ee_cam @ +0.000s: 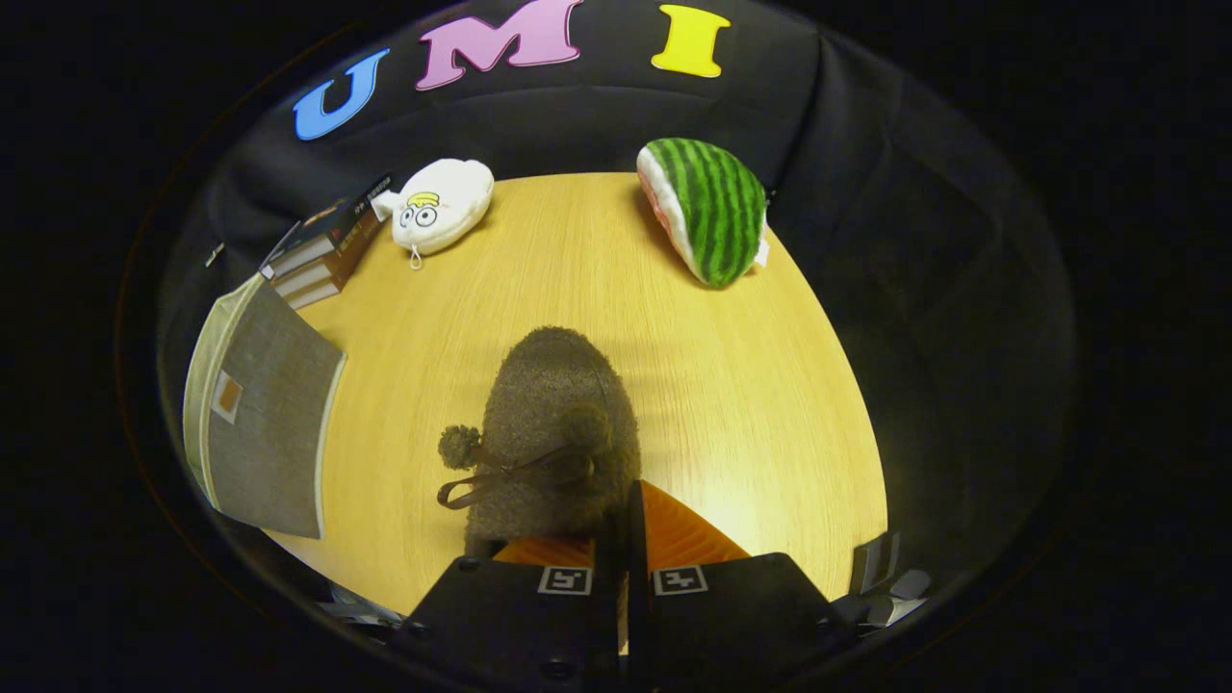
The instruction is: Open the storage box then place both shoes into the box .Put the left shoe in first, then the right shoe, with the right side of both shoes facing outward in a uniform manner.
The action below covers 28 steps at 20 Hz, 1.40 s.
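Gripper (624, 525) pinched on the heel edge of a fuzzy brown shoe (555, 433), fingers nearly together w/ the rim between them. Shoe's toe points away over the wooden table (760, 404), bow w/ pom-poms on top. Grey storage box (260, 423) sits left of shoe, apart. Beyond: books (322, 255), white plush (443, 205), watermelon plush (707, 207).

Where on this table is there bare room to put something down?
The widest bare wood lies right of the brown slipper, below the watermelon toy. Another patch sits mid-table between the white plush and the watermelon. The strip between slipper and grey box is narrower. The far left corner is crowded with books. The tongs are closed at the slipper's heel.
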Each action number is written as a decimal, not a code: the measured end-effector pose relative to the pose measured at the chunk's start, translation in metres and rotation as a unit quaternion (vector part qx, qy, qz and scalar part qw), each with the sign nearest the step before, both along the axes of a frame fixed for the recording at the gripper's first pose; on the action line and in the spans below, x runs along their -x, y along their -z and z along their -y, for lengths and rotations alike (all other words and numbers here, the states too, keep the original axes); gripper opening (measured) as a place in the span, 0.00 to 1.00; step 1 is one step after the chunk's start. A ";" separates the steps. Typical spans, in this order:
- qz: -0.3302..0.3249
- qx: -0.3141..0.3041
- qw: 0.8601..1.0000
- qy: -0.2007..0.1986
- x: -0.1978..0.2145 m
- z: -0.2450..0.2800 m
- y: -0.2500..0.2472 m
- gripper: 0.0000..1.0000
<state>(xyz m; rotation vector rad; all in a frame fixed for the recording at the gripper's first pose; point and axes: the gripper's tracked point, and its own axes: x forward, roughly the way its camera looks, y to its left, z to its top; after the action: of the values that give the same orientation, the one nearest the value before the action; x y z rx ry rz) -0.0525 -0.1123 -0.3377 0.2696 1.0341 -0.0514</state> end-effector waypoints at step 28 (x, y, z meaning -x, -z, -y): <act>-0.023 -0.071 0.996 -0.055 -0.075 -0.299 -0.135 0.18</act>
<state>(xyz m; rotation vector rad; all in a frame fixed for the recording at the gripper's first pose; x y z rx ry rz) 0.0227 0.1868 -0.2027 0.3414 1.0977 0.1167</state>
